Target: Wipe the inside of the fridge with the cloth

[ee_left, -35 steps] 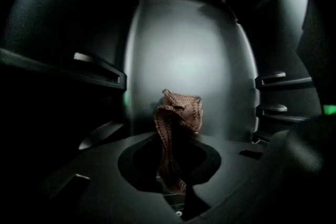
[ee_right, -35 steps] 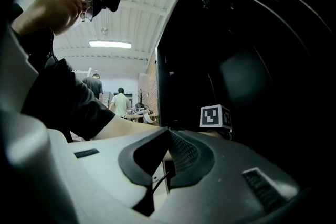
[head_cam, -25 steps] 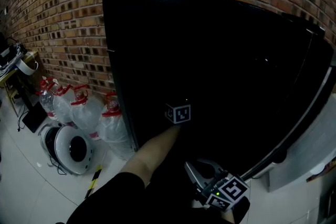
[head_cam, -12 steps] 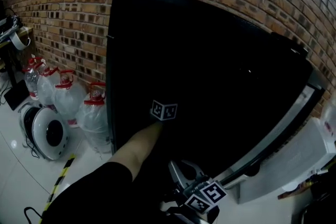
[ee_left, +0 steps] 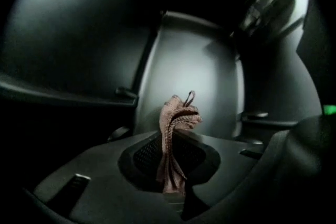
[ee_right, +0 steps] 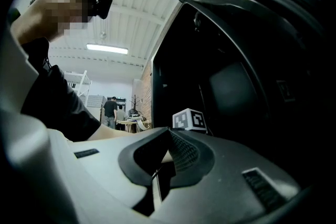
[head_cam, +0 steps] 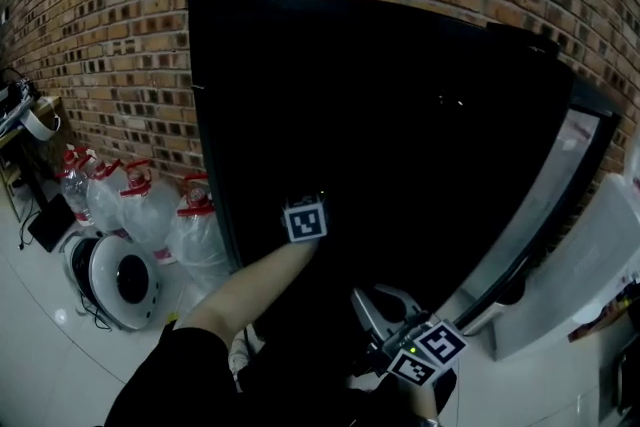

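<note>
The black fridge (head_cam: 380,145) stands against a brick wall, its door (head_cam: 560,195) swung open to the right and its inside very dark. My left arm reaches into it; only that gripper's marker cube (head_cam: 305,221) shows in the head view. In the left gripper view my left gripper (ee_left: 169,157) is shut on a bunched brown cloth (ee_left: 177,115) that sticks up from the jaws, in front of the grey inner wall (ee_left: 194,71). My right gripper (head_cam: 372,307) hangs low before the fridge, and in its own view the right gripper (ee_right: 167,140) has its jaws together with nothing between them.
Several large water jugs (head_cam: 150,210) and a round white appliance (head_cam: 120,280) sit on the floor left of the fridge. A white box (head_cam: 600,255) stands at the right behind the door. People stand at a distant table (ee_right: 111,112).
The left arm's marker cube has shifted a little and rolled inside the fridge opening. The head view has swung, showing more of the open door's edge. The right gripper stays low in front.
</note>
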Demonstrator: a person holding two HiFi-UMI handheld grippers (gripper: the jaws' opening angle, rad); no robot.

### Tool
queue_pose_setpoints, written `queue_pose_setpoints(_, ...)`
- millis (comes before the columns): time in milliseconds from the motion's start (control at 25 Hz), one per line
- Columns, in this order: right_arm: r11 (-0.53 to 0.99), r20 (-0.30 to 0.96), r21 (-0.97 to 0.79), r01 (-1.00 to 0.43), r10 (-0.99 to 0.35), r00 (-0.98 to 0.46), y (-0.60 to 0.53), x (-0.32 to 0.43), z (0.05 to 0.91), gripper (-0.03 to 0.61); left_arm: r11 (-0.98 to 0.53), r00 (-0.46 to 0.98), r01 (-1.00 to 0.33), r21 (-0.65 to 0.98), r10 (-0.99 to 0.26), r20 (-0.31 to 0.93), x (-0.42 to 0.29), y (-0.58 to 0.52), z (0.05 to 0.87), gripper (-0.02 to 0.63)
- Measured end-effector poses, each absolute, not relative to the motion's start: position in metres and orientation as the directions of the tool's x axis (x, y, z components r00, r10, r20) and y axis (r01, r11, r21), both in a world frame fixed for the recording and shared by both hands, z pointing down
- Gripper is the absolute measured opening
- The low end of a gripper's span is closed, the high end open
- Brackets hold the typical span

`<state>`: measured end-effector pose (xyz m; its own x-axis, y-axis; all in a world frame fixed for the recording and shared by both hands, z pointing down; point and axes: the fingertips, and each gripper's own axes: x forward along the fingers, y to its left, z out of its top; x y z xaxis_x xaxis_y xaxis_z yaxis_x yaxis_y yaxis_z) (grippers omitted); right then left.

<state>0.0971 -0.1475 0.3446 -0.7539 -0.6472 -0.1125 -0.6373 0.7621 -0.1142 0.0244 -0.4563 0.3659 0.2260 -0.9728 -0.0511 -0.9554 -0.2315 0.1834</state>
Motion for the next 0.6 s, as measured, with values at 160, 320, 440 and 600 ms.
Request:
queue_pose_setpoints(160, 0.742, -0.104, -0.086, -0.665, -0.671, -0.734, -0.149, 0.102, 0.342, 0.005, -0.373, 0.357, -0.912, 0.173, -0.927, -0.118, 0.031, -0.412, 0.352, 0.049)
queue_pose_setpoints(320, 0.706, -0.082, -0.051, -0.707, -0.708, -0.701, -0.153, 0.108, 0.343, 0.005, -0.537, 0.511, -0.831, 0.146, -0.840, -0.181, 0.041, -0.356, 0.338, 0.049)
queue_pose_setpoints(440, 0.686, -0.052, -0.019, -0.727, -0.727, -0.685, -0.155, 0.112, 0.341, 0.005, -0.723, 0.696, -0.679, 0.129, -0.689, -0.203, 0.056, -0.303, 0.330, 0.049)
queue_pose_setpoints(600, 0.700, -0.031, -0.012, -0.714, -0.714, -0.699, -0.158, 0.110, 0.343, 0.107, -0.876, 0.830, -0.458, 0.150, -0.482, -0.283, 0.052, -0.247, 0.311, 0.049)
